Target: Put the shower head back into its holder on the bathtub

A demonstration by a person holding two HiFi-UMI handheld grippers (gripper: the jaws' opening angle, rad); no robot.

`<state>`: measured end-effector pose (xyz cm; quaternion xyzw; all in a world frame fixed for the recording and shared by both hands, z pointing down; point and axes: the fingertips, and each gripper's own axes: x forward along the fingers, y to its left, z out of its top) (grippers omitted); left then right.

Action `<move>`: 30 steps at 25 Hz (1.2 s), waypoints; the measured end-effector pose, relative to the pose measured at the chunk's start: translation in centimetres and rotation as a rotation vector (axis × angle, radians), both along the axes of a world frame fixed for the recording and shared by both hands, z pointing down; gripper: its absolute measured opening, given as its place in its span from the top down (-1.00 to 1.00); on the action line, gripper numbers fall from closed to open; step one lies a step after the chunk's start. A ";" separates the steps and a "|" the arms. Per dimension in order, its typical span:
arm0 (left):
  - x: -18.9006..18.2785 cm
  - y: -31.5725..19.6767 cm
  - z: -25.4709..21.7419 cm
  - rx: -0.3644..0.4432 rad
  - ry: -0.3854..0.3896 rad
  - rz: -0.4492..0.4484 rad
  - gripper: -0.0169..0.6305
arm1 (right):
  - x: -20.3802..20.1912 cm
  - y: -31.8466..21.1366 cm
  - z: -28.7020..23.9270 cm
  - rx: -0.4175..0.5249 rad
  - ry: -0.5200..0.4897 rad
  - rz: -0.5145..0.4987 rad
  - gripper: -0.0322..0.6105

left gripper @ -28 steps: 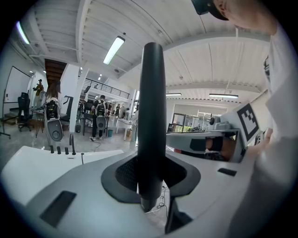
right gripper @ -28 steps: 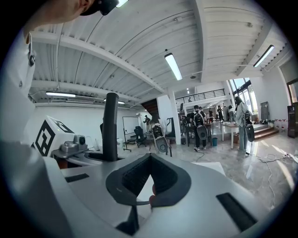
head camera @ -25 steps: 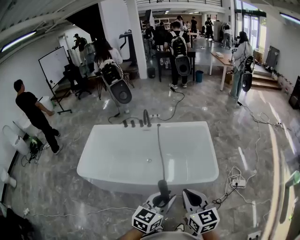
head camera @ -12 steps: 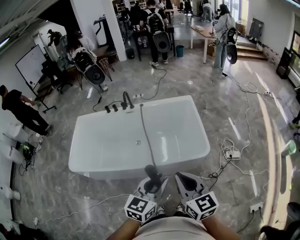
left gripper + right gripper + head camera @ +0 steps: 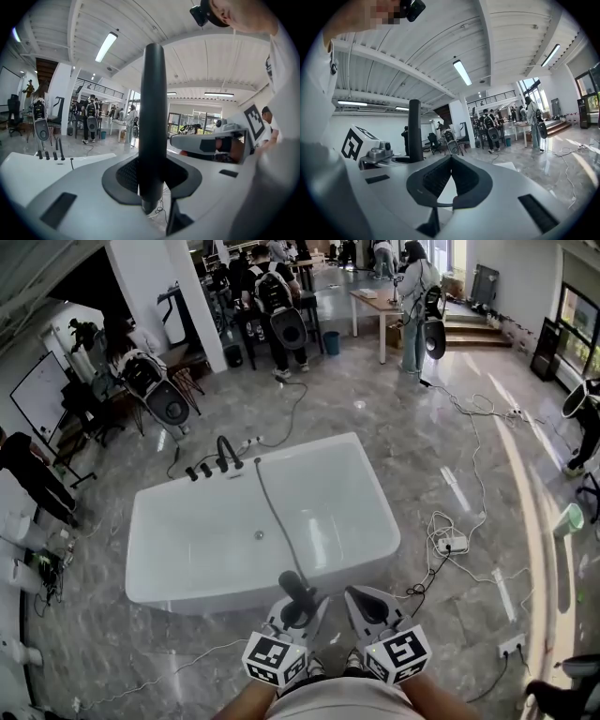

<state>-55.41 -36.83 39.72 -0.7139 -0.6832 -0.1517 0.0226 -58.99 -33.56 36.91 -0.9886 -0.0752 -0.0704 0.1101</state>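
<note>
Two grippers, one white tub (image 5: 370,521) and one shower head share the frame. On the tub's far rim, upper left, stand three black knobs (image 5: 199,471) and one curved spout (image 5: 228,450). One dark hose (image 5: 270,512) runs from there across the tub to the shower head (image 5: 293,589), a slim matte-black stick held upright at the tub's near side, bottom centre. The left gripper (image 5: 298,613) is clamped on its handle. Just to its right, the right gripper (image 5: 359,602) has its jaws together with nothing between them. Since a second ago the tub has shifted left and turned in the frame, while the grip is unchanged.
</note>
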 end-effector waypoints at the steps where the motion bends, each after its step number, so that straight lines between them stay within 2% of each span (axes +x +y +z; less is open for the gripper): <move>1: -0.1 0.4 -0.1 -0.002 0.005 0.005 0.63 | -0.3 0.4 -0.1 -0.006 0.000 0.006 0.86; 10: -1.8 4.8 -0.7 -0.012 0.028 0.034 0.63 | -3.6 5.8 -0.1 -0.029 0.008 0.094 0.86; 18: -3.1 9.2 -0.1 0.002 0.025 0.115 0.63 | -5.1 9.4 0.6 -0.007 -0.002 0.187 0.86; 23: -2.4 13.0 0.1 0.003 0.015 0.186 0.63 | -4.4 13.0 0.7 -0.017 -0.008 0.260 0.86; 30: -0.4 17.8 -1.0 -0.043 0.042 0.302 0.63 | -4.4 18.5 0.0 -0.021 0.008 0.436 0.86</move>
